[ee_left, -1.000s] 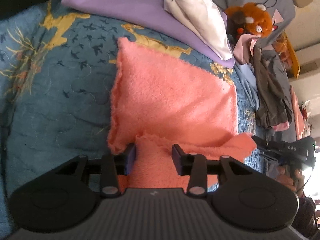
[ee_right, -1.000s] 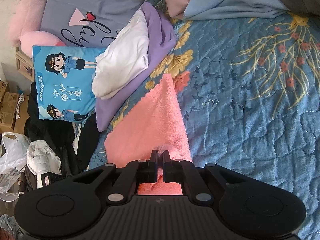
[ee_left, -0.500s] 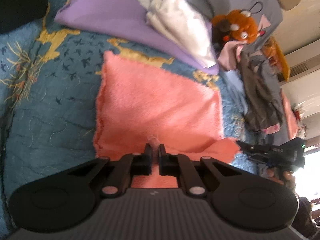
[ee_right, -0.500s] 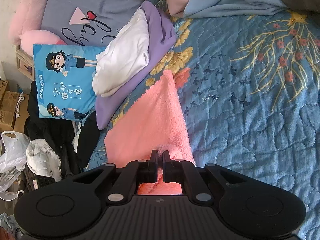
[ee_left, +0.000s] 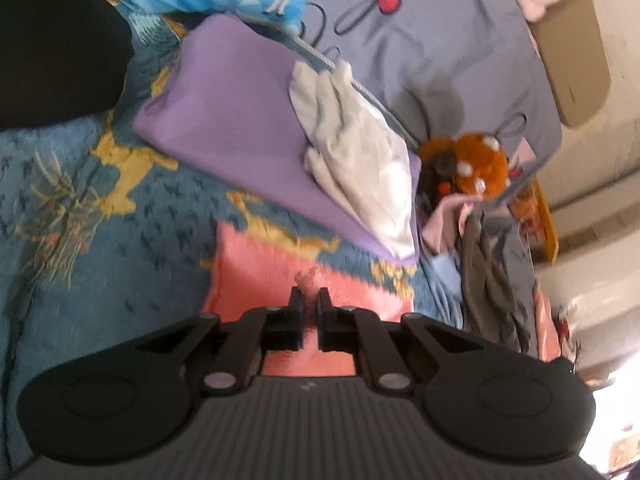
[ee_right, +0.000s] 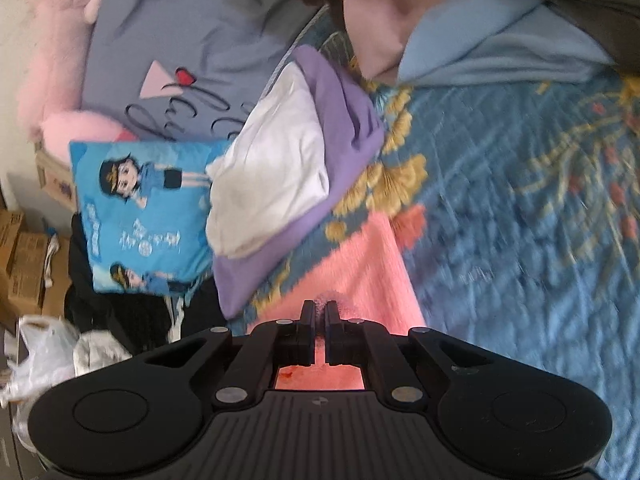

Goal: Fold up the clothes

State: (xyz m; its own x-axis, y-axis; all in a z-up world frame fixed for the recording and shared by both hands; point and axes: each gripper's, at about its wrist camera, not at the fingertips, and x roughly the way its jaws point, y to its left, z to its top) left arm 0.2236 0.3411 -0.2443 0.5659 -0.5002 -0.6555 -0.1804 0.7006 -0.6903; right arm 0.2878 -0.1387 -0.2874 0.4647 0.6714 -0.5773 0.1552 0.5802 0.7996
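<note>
Fluffy pink towel (ee_left: 256, 264); quilted, stitched cloth bedspread (ee_right: 520, 216); matt black plastic hand-held gripper (ee_left: 308, 300); smooth purple cloth (ee_left: 224, 120).

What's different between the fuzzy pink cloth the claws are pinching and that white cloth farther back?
The pink cloth looks fluffy, like a towel; the white cloth looks smooth. The pink one lies directly on the blue quilt; the white one rests atop a purple garment. The left claw and right claw each grip the pink one; nothing holds the white. Both are soft fabric.
</note>
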